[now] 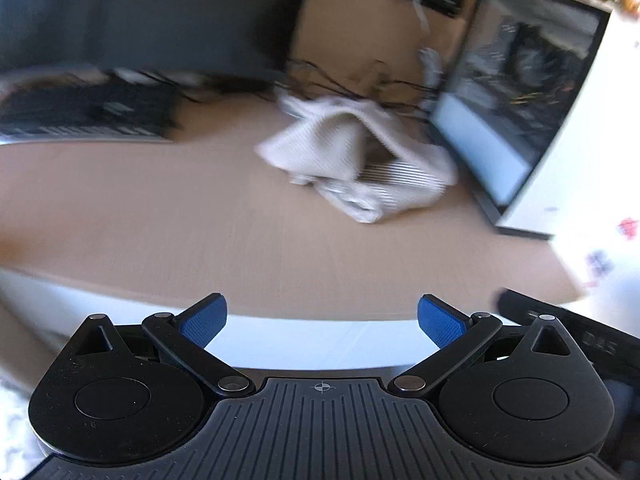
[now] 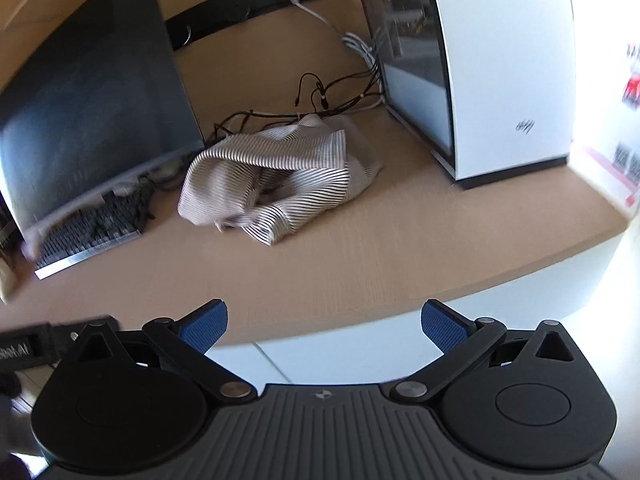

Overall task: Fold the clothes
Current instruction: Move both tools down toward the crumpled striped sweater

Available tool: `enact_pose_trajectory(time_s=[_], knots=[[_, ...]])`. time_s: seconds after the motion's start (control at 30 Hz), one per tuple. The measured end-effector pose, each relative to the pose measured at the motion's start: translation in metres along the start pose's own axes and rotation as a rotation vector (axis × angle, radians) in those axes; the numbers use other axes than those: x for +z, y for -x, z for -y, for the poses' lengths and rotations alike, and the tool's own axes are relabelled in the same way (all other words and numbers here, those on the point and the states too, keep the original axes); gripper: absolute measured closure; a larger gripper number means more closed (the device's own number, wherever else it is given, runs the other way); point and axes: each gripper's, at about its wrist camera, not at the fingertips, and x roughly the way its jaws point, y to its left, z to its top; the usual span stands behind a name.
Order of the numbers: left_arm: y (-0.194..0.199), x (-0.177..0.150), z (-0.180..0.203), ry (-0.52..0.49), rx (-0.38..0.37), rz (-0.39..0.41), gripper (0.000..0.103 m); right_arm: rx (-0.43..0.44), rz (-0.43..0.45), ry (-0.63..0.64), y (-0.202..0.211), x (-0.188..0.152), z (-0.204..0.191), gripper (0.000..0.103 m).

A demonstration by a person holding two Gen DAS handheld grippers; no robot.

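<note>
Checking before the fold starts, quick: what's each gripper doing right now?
Left gripper: jaws open, holding nothing, short of the striped garment.
Right gripper: jaws open, holding nothing.

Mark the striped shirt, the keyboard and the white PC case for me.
striped shirt [image 2: 272, 176]: right wrist view, crumpled middle.
keyboard [image 2: 86, 232]: right wrist view, key rows.
white PC case [image 2: 508, 68]: right wrist view, white side panel.

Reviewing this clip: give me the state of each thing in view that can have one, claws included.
Left claw: open, empty, held back at the desk's near edge.
Right claw: open, empty, likewise short of the garment.
Striped garment: crumpled in a heap on the desk, unfolded, untouched.
Monitor: screen dark.
Keyboard: lying flat under the monitor.
Cables: loose, tangled behind the garment.
</note>
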Motion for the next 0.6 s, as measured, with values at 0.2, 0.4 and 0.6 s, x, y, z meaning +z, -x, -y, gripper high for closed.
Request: enact_pose_trajectory(time_s=[0.2,0.4,0.6], knots=[[-0.036,0.033,-0.019,0.012,-0.067,-0.032,0.000,0.255,-0.060,-0.227,-0.046,0.025,0.019,0.000],[-0.073,0.078,-0.037,-0.098,-0.001,0.021,0.000,0.443,-0.203,-0.230,-0.103,0.049,-0.007,0.000],[-0.115,0.121,-0.054,-0.170,-0.047,0.061,0.000,0.308,-0.141,-0.130,-0.133,0.078,-0.033,0.000]])
